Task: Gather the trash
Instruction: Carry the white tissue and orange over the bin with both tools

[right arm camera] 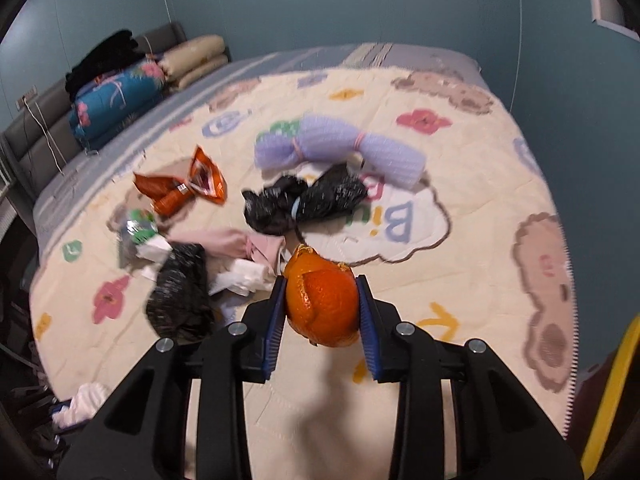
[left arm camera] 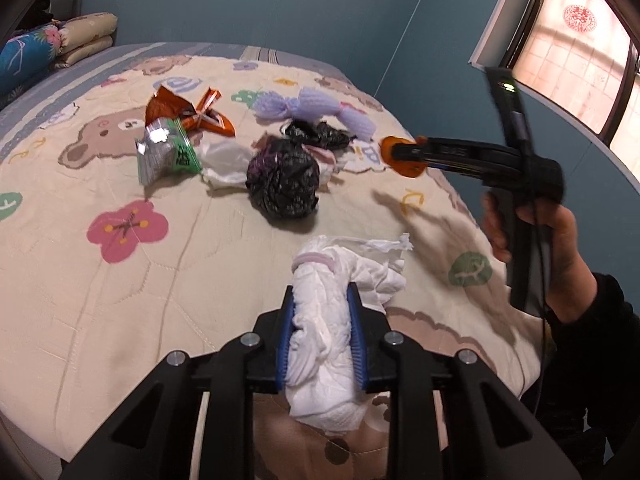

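A rolled white wad of tissue-like material, bound near its far end by a pale pink band, sits at the lower centre of the left wrist view. It is crumpled and soft, with a torn strip trailing toward the right. The left tongs are closed narrowly on it, both blue pads pressing into its sides, and it appears lifted just clear of the bed quilt.

In the right wrist view, an orange peel, glossy and curled into a rough ball, fills the lower centre. The right tongs are partly closed on it, pads touching both sides.

More trash lies on the quilt beyond, in the middle of each view: a crumpled black bag, a second black bag tied at its middle, a lilac foam net bound with bands, an orange snack wrapper, a green and silver packet, and white and pink scraps.

The quilt is cream with bears and flowers. Folded bedding sits at the upper left. In the left wrist view, a hand grips the right tool's handle at the right edge.
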Action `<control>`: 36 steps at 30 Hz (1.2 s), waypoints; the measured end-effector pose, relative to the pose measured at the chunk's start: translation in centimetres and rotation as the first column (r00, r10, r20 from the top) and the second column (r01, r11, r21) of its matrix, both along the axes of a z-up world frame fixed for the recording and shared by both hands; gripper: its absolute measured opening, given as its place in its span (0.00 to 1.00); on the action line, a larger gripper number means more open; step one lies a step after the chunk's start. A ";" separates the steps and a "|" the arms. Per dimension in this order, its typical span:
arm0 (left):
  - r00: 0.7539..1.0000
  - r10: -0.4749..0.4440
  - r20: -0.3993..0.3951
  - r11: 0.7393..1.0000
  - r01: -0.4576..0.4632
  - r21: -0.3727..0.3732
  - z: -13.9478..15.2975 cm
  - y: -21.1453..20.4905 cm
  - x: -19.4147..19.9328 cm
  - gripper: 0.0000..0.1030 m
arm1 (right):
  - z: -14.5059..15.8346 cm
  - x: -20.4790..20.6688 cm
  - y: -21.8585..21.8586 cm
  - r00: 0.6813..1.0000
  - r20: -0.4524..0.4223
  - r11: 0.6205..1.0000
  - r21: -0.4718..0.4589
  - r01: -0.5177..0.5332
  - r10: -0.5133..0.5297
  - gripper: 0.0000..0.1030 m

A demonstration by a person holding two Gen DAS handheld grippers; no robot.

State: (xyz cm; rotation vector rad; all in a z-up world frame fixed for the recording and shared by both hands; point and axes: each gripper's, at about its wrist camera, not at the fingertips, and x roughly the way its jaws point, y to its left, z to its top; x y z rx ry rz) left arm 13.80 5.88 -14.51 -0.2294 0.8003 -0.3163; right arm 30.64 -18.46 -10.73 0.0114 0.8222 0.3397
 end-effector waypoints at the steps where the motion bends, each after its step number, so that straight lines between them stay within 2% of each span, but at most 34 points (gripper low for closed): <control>1: 1.000 0.004 0.006 1.000 -0.004 0.000 0.3 0.1 0.0 0.22 | 0.8 -0.6 -0.4 1.000 0.013 1.000 0.010 0.001 -0.001 0.31; 11: 0.997 0.016 0.082 0.999 -0.020 0.038 3.5 -0.5 -0.8 0.22 | 5.6 -6.4 -3.9 0.998 0.056 0.996 0.084 -0.030 0.025 0.31; 26: 0.996 -0.004 0.090 1.000 0.002 0.022 5.8 -3.5 -0.8 0.22 | 7.5 -11.7 -9.2 0.997 0.076 0.993 0.120 0.001 -0.011 0.31; 36: 0.993 -0.041 0.107 0.999 0.037 0.039 7.3 -6.3 -0.2 0.22 | 8.5 -13.9 -13.7 0.994 0.088 0.986 0.160 0.050 -0.065 0.31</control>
